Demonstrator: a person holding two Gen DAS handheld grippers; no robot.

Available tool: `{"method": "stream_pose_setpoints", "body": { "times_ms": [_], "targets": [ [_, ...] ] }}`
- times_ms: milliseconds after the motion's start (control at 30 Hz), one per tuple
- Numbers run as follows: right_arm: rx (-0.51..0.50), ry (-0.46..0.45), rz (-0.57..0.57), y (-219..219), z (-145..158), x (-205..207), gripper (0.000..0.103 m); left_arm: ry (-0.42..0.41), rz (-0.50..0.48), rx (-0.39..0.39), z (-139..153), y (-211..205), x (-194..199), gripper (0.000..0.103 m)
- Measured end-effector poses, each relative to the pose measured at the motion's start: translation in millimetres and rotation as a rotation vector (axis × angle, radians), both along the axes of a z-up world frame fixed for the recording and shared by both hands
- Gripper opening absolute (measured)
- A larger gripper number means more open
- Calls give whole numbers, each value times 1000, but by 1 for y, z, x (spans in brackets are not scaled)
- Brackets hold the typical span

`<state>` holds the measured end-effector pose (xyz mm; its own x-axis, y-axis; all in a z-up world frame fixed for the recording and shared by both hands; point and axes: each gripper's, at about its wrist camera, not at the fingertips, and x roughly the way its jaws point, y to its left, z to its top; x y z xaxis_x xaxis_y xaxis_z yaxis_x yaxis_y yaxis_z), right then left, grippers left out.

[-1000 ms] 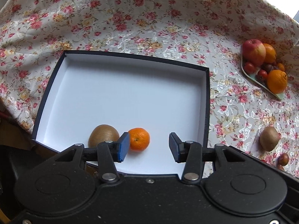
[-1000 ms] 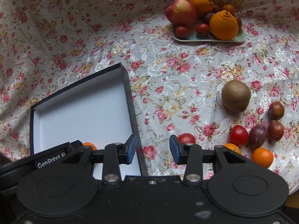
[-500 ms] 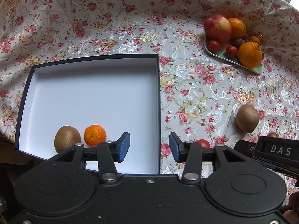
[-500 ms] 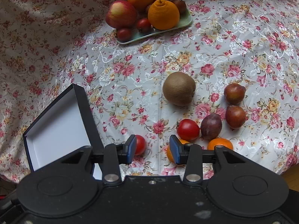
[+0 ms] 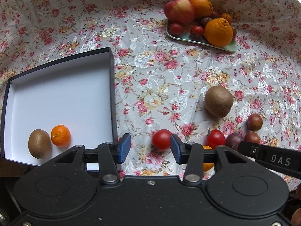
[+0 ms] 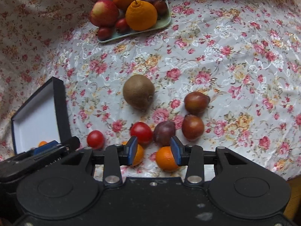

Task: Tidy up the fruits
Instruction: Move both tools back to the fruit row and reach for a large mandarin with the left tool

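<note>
Fruits are spread over the floral bench: a red tomato [image 5: 161, 139] is framed by the gaping left tool [image 5: 149, 148], touching its right pad, while a mandarin [image 6: 166, 159] is seen between the parted fingers of the right tool [image 6: 153, 151]; farther off, a kiwi [image 5: 39, 146] and an orange [image 5: 60, 135] are held in the box [image 5: 112, 94]

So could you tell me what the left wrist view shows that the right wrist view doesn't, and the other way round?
Only the left wrist view shows the kiwi lying inside the box and most of the box's white floor.

Only the right wrist view shows the mandarin by the right gripper in full, and the bare cloth to its right.

Both show the loose kiwi, the fruit plate, the red tomato near the open left gripper, and the plums.
</note>
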<state>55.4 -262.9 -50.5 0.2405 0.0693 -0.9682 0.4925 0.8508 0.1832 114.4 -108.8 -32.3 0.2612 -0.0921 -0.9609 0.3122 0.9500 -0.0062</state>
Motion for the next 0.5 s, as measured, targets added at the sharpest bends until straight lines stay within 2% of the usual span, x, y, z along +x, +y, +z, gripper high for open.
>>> {"method": "stream_pose_setpoints", "body": {
  "times_ms": [133,300,500],
  "targets": [
    [-82,38,23,-3,-2,-9,43,18,-47,1,-4,-17,-8,52],
    [-25,62,4,-17,-9,-18,42,45,-99,10,-13,-32,-18,52],
    [-108,73,-56,-29,-3,-27,40,84,-142,8,-21,-44,-25,52]
  ]
}}
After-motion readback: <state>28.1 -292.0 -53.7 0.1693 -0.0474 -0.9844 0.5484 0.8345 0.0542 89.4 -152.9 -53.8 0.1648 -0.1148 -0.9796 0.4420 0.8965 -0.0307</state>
